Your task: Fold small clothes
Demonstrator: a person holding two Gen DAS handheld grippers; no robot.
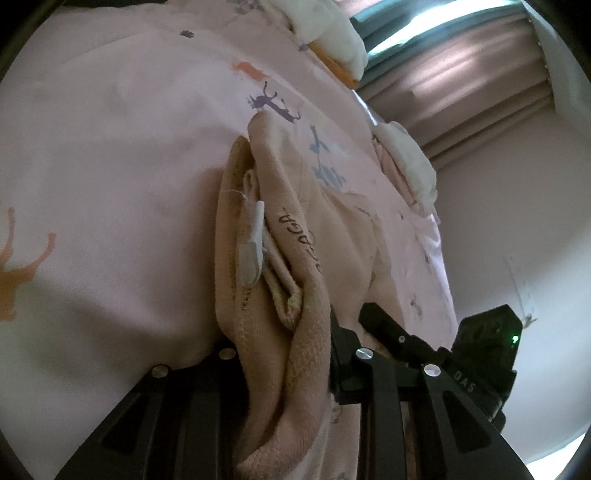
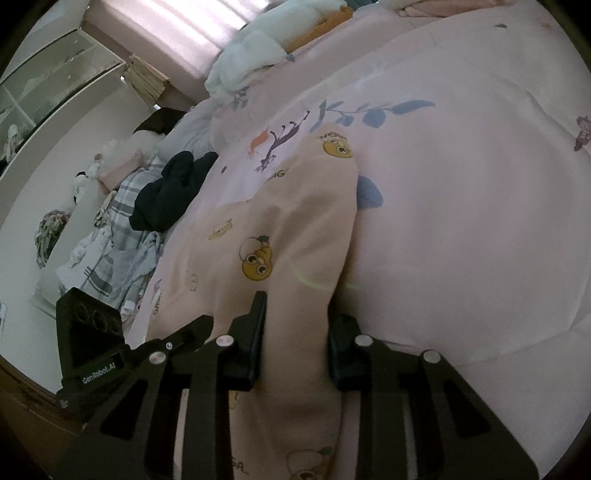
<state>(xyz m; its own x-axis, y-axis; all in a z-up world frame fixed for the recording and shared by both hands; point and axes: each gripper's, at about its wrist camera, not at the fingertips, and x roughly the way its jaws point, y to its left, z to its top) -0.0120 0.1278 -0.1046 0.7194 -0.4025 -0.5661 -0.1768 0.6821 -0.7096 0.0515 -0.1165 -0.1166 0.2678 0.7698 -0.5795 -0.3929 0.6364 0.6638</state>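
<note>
A small peach garment with cartoon prints lies on a pink bedspread. In the left wrist view its bunched waistband edge, with a white label showing, passes between the fingers of my left gripper, which is shut on it. In the right wrist view the same garment stretches forward over the bedspread. My right gripper is shut on a fold of it. The other gripper's body shows at the edge of each view.
White pillows or bedding and an orange item lie at the bed's far end. A dark garment and a plaid cloth lie at the bed's left side. Curtains and a wall stand beyond.
</note>
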